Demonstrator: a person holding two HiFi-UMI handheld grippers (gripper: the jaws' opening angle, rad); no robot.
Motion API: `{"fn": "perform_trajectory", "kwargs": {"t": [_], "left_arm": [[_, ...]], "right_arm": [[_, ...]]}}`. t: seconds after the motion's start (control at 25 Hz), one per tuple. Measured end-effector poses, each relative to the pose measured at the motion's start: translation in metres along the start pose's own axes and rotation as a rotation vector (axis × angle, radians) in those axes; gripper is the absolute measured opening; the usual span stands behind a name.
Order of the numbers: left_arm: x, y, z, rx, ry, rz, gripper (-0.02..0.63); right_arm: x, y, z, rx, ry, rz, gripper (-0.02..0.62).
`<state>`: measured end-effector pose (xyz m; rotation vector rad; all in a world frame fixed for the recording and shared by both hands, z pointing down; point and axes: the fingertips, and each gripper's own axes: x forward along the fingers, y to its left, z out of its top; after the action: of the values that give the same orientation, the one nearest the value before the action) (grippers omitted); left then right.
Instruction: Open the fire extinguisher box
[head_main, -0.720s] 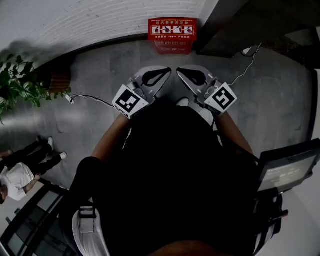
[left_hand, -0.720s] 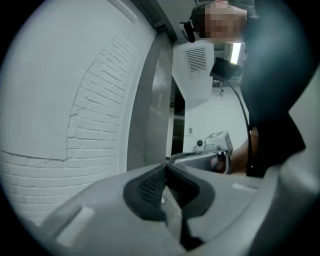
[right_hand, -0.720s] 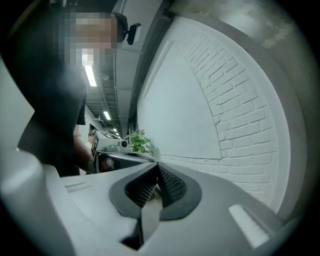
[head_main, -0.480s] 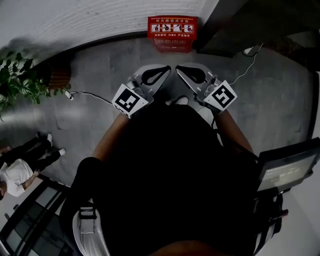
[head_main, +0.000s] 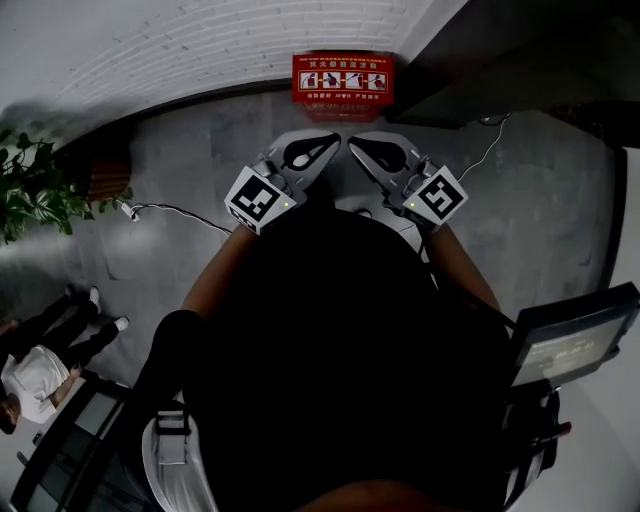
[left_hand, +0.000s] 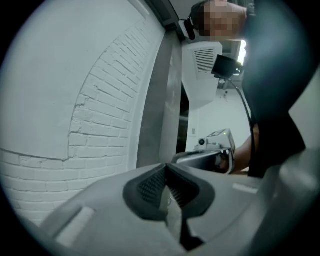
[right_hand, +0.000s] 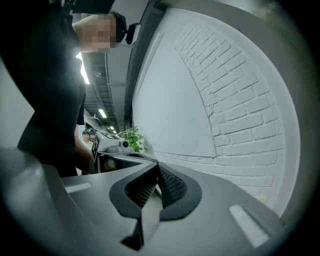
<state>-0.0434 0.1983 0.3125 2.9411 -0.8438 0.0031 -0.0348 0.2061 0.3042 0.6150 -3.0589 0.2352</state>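
Observation:
A red fire extinguisher box (head_main: 342, 78) stands on the floor against the white brick wall, its lid down, with white pictograms on top. In the head view my left gripper (head_main: 336, 139) and right gripper (head_main: 350, 141) are held side by side in front of my chest, tips nearly meeting, well short of the box. Both are shut with nothing between the jaws. In the left gripper view the left gripper (left_hand: 166, 167) points up at the brick wall. In the right gripper view the right gripper (right_hand: 158, 165) points at the wall too. The box shows in neither gripper view.
A potted plant (head_main: 40, 190) stands at the left by the wall. White cables (head_main: 165, 210) trail over the grey floor on both sides. A person in white (head_main: 35, 360) sits at lower left. A dark screen (head_main: 570, 340) stands at my right.
The box and both grippers sit slightly higher in the head view than before; the plant and seated person slid down and left. Both grippers keep the same shut pose.

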Motion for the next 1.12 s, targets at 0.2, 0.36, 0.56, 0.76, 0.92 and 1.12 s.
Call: {"fn": "perform_trajectory", "kwargs": {"t": [0.2,0.36,0.56,0.76,0.92,1.12], "left_arm": [[0.030,0.079,0.011,-0.036,-0.002,-0.063,0.000],[0.070,0.145,-0.006,-0.085,0.043,-0.062,0.000],[0.082,0.191,-0.030,-0.121,0.104,-0.029,0.000],[0.097,0.211,-0.058,-0.129,0.164,0.016,0.000],[0.110,0.227,-0.091,-0.168,0.220,0.073,0.000],[0.130,0.229,-0.146,-0.202,0.316,0.105,0.000]], "right_arm": [[0.050,-0.073,0.020,0.045,0.036,-0.059,0.005],[0.075,-0.152,0.004,0.134,0.070,-0.093,0.005],[0.091,-0.207,-0.023,0.218,0.100,-0.113,0.005],[0.092,-0.242,-0.043,0.290,0.111,-0.111,0.005],[0.089,-0.277,-0.097,0.437,0.144,-0.140,0.005],[0.070,-0.312,-0.195,0.622,0.201,-0.256,0.005]]}}
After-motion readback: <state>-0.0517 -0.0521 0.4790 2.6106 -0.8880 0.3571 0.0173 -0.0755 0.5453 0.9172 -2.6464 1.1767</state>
